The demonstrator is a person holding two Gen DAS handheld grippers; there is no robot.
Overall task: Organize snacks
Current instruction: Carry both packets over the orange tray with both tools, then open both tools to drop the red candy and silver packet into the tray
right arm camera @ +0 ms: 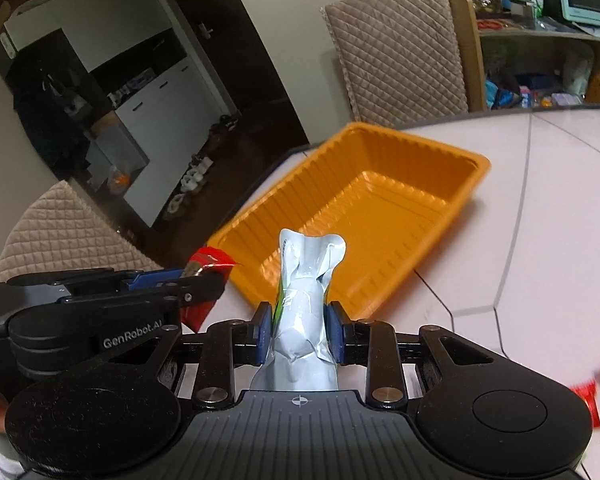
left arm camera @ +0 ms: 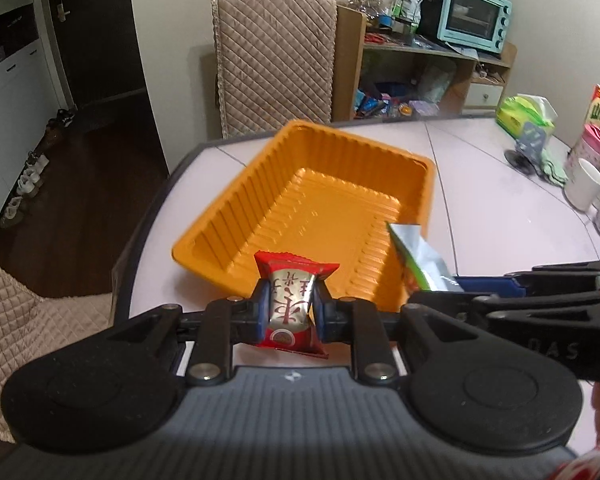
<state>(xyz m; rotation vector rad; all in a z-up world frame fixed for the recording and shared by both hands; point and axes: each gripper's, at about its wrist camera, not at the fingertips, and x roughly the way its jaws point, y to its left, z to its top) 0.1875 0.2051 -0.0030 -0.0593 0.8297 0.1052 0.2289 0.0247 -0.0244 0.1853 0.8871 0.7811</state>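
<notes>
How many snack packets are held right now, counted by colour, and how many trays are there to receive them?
Red foil snack packet, clamped in the left tool: 1
Silver-and-green foil snack packet, clamped in the right tool: 1
Orange ribbed plastic tray, nothing inside it: 1
Total: 3 things, 2 packets and 1 tray.
</notes>
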